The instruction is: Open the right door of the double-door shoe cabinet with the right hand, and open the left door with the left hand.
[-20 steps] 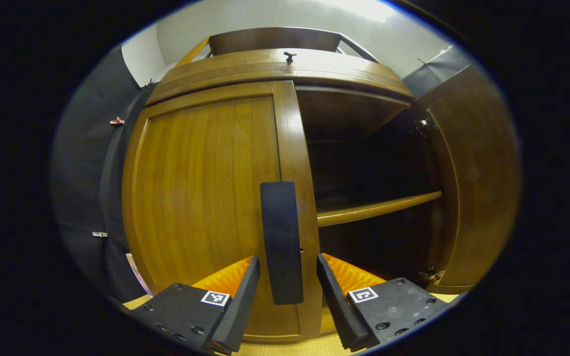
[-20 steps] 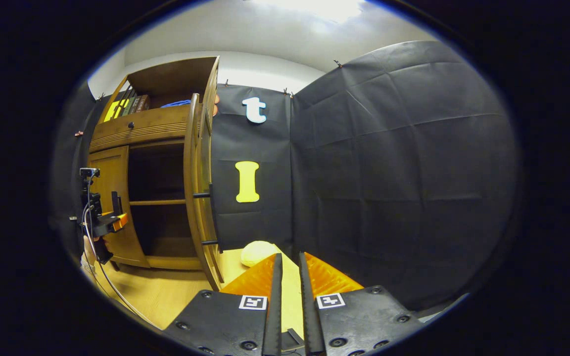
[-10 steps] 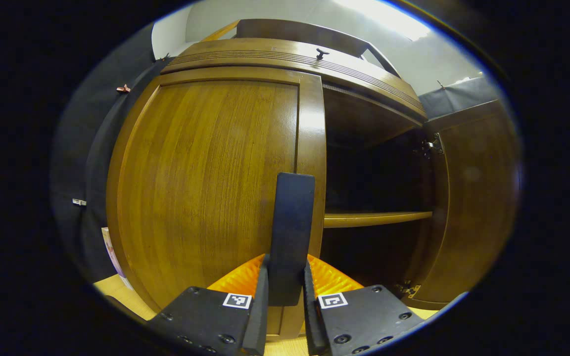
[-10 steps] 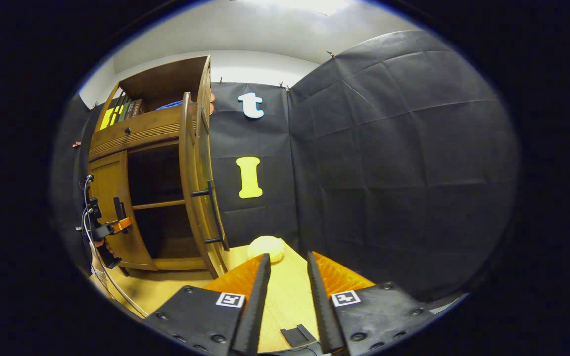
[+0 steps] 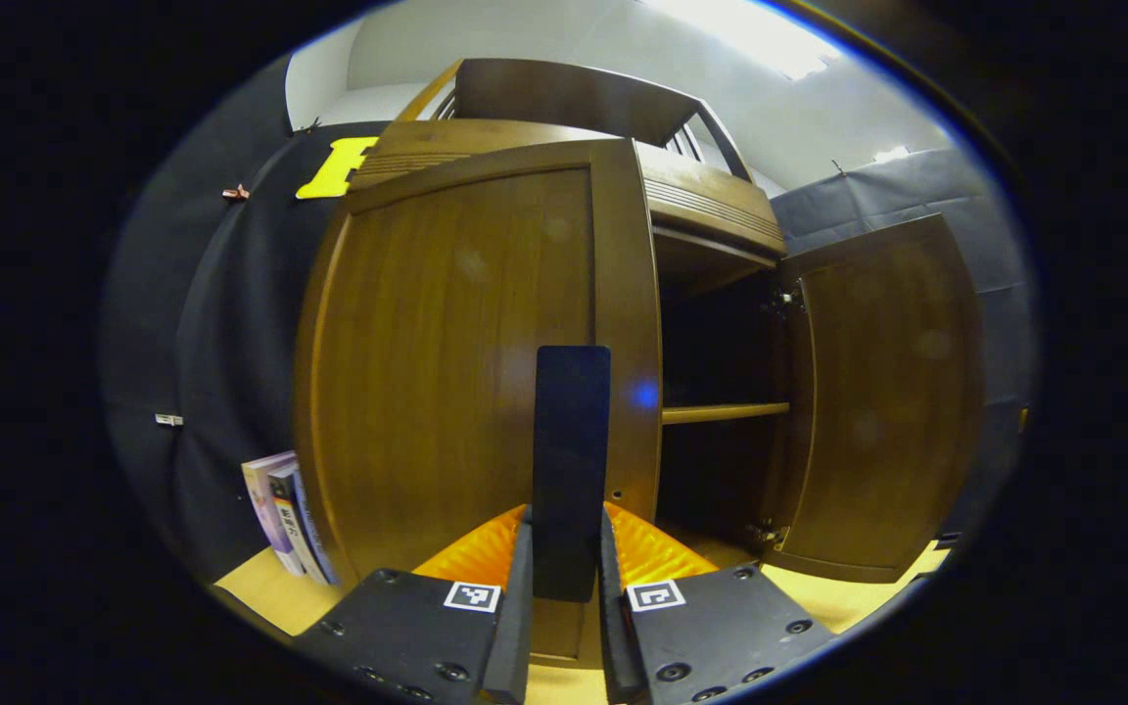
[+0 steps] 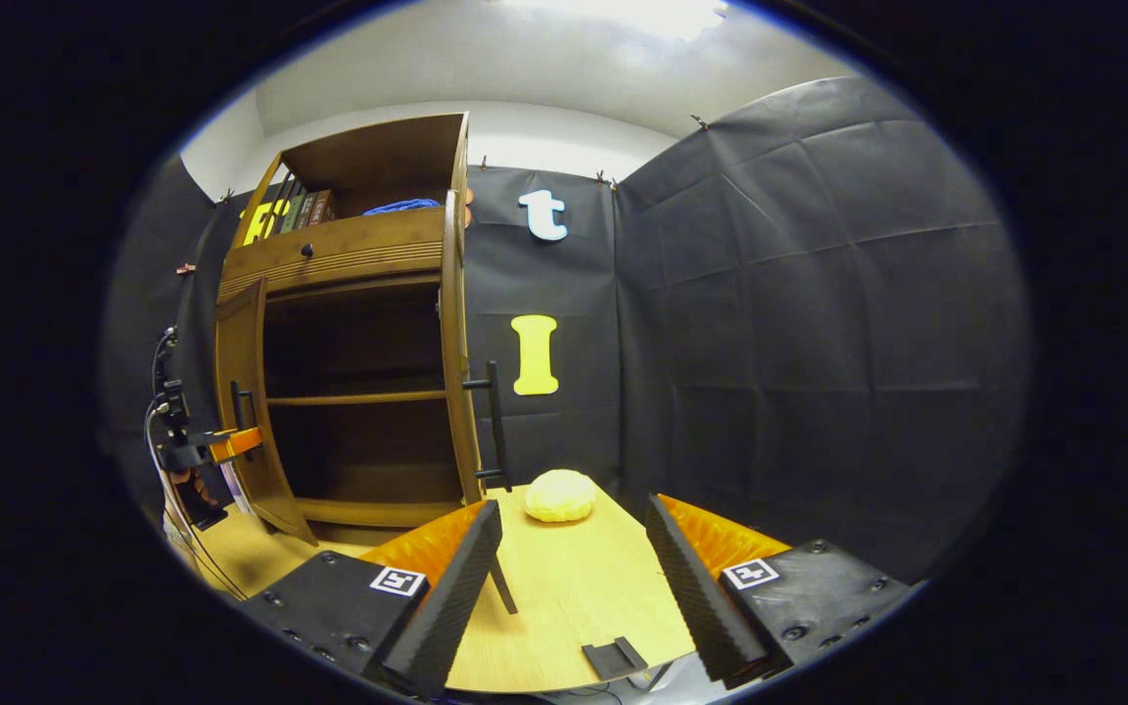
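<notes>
Now our left gripper [image 5: 564, 587] pinches the dark handle [image 5: 571, 460] of the left door [image 5: 446, 362], which stands partly swung out from the shoe cabinet [image 6: 358, 392]. Our right gripper [image 6: 574, 578] hangs wide apart over the table [image 6: 564, 597], holding nothing, while the right door [image 6: 454, 362] stands fully open near a yellow bun [image 6: 560, 495].

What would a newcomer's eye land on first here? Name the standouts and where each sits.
The brown wooden double-door shoe cabinet stands left in the right gripper view, its right door swung wide. In the left gripper view, the left gripper clamps the black bar handle of the partly open left door. A pale yellow rounded lump lies on the light wooden table.
</notes>
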Tool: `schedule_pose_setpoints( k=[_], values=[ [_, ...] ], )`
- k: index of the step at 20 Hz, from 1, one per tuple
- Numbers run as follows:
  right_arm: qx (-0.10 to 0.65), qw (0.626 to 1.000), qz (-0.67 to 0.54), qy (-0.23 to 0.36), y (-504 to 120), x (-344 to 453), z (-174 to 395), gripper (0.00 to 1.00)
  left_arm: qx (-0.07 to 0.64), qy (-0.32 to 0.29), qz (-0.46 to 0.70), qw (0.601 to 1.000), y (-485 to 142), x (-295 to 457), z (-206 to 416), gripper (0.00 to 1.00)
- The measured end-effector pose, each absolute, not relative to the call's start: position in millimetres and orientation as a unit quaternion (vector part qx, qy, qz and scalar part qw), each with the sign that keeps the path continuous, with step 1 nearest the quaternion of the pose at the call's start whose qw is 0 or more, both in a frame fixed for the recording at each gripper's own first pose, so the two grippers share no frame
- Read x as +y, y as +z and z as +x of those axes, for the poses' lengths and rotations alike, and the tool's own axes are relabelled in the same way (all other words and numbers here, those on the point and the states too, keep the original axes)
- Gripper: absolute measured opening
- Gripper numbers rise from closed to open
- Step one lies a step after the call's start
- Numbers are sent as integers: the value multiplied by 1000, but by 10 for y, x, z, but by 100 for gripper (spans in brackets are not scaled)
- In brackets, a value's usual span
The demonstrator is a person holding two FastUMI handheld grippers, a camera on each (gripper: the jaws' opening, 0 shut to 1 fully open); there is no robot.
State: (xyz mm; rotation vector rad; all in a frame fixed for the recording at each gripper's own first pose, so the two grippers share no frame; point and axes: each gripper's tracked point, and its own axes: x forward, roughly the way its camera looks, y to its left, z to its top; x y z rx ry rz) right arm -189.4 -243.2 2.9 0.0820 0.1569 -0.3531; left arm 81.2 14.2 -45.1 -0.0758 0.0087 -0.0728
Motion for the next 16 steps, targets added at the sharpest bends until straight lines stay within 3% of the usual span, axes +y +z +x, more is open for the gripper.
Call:
schedule_pose_setpoints(
  k=[1, 2, 9, 15, 16],
  values=[
    [75, 981, 38, -173, 50, -2397, -1890, 89, 4, -30, -33, 999, -440, 222, 653, 33],
    [72, 982, 33, -171, 75, -2365, -1871, 97, 4, -24, -28, 999, -432, 301, 521, 33],
    [33, 991, 6, -127, 367, -1887, -1639, 98, 15, 33, -20, 999, -398, 975, -224, 28],
    [34, 998, 12, -60, 374, -1301, -1420, 98, 20, 102, 22, 994, -339, 1533, -659, 16],
    [34, 998, 9, -51, 384, -1222, -1377, 98, 17, 114, 29, 993, -312, 1604, -749, 19]
  ],
)
